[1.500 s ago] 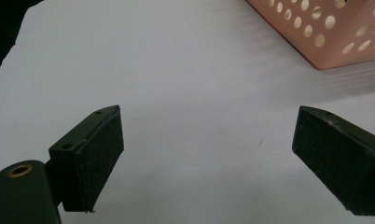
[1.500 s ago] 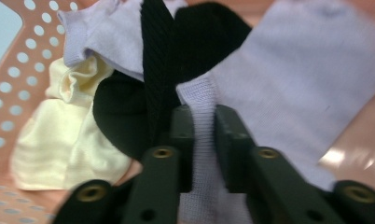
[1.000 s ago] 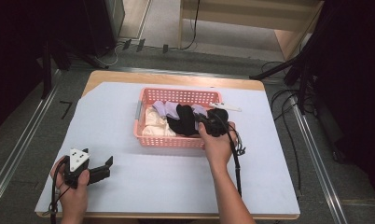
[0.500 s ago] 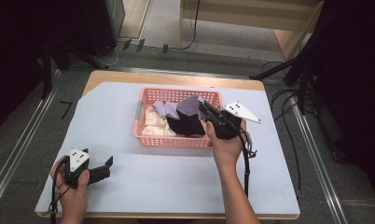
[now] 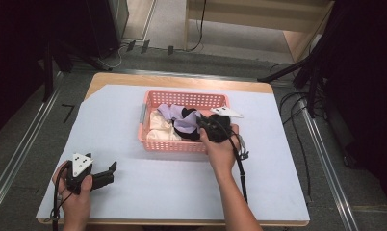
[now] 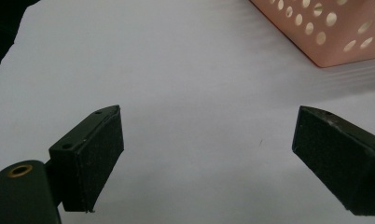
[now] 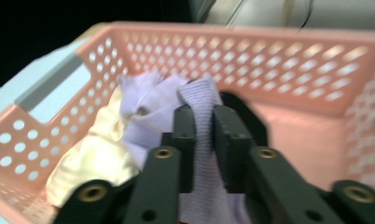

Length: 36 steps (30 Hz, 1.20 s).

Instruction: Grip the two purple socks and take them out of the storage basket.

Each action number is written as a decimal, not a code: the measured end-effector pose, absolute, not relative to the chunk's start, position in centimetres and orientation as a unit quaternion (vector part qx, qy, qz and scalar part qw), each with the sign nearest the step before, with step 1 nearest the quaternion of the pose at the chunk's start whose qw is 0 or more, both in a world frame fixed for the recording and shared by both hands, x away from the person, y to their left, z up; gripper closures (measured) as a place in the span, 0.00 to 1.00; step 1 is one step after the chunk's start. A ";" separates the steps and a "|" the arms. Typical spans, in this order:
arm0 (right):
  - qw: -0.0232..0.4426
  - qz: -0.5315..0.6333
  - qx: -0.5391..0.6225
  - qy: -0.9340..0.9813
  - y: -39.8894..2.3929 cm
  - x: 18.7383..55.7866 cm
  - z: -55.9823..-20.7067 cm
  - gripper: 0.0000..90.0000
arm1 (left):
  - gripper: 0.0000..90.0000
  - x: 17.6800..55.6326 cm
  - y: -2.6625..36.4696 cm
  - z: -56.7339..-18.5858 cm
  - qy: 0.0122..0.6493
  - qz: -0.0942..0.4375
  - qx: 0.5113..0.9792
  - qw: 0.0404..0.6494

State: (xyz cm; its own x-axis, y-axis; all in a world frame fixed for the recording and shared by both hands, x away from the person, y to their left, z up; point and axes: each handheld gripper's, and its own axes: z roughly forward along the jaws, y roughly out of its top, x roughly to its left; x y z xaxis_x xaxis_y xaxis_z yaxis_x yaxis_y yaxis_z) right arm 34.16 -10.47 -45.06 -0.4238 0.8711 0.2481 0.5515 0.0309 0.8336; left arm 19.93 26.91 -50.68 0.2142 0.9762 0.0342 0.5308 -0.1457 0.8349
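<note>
SITE: lab recording bay | EVIDENCE: white-covered table (image 5: 134,207) on metal floor rails (image 5: 18,159) – black curtains (image 5: 365,72) – loose floor cables (image 5: 297,110) – bare wooden shelving (image 5: 259,29)

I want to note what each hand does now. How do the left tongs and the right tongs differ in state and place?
The left tongs stand wide open with nothing between them; the right tongs pinch a lilac cloth, though they have just been opening a little. The left tongs lie low over the white table cover, apart from the pink basket; the right tongs reach into that basket. Both have black jaws and are held by a hand.
</note>
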 end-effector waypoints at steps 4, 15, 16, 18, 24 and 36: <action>0.144 0.460 0.514 0.709 -8.3 34.9 -46.0 0.67 | 0.11 20.0 26.9 -50.7 0.545 0.308 0.690 0.364; 0.105 0.374 0.572 0.723 -5.6 36.2 -46.5 0.32 | 0.11 20.0 27.0 -50.7 0.547 0.304 0.691 0.360; 0.116 0.365 0.575 0.723 -5.5 36.3 -46.7 0.32 | 0.11 20.0 27.0 -50.7 0.547 0.305 0.691 0.360; 0.105 0.347 0.589 0.722 -5.6 36.9 -47.2 0.31 | 0.11 20.0 26.9 -50.7 0.546 0.305 0.691 0.361; 0.118 0.321 0.589 0.732 -5.7 37.1 -47.8 0.61 | 0.11 20.1 27.0 -50.7 0.549 0.304 0.691 0.360; 0.141 0.398 0.586 0.692 -8.5 35.6 -47.0 0.93 | 0.11 20.1 27.0 -50.7 0.548 0.302 0.693 0.358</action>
State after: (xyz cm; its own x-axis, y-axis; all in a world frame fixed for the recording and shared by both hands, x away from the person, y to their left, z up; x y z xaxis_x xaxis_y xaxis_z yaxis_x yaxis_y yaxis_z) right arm 35.60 -8.54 -47.00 -0.2742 0.9229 0.2704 0.6985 -0.0021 0.7156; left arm 20.11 26.98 -50.71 0.2169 0.9758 0.0264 0.5440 -0.1432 0.8268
